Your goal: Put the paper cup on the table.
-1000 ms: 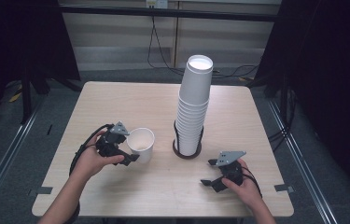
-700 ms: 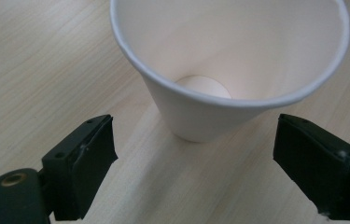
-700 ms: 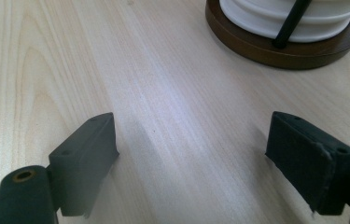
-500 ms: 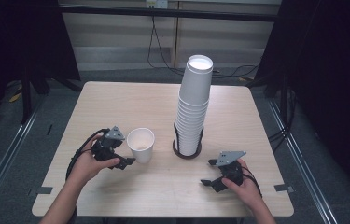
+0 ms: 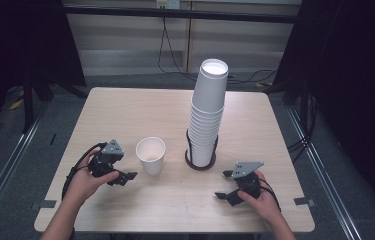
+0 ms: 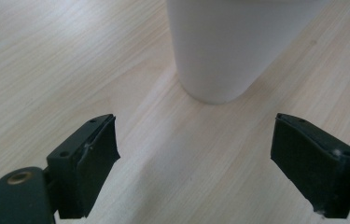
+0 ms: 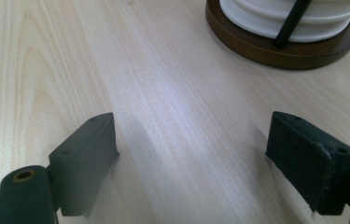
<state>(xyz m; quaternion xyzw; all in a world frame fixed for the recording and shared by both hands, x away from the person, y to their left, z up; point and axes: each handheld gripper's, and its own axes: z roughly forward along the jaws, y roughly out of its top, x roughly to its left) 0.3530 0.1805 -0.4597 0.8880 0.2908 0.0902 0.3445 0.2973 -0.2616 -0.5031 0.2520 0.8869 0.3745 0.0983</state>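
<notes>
A single white paper cup (image 5: 151, 155) stands upright on the wooden table (image 5: 125, 115), left of centre and nearer the front edge than the back. Just to its left, the left gripper (image 5: 125, 176) lies low over the surface in the person's left hand (image 5: 82, 182), pointing at the cup's base. From the left gripper view the cup (image 6: 231, 46) sits ahead of the two black pads (image 6: 93, 163), beyond their tips and not between them; the jaws have just been closing, yet they stand apart with only bare wood in the gap, touching nothing.

To the cup's right, close by but clear of it, a tall stack of white cups (image 5: 207, 115) rises from a round dark wooden base (image 5: 200, 162) (thin black rods run up its sides).

The right gripper (image 5: 225, 185) rests near the front right corner in the right hand (image 5: 262, 200), its jaws spread wide over bare table, with the base (image 7: 284, 44) ahead of them.
</notes>
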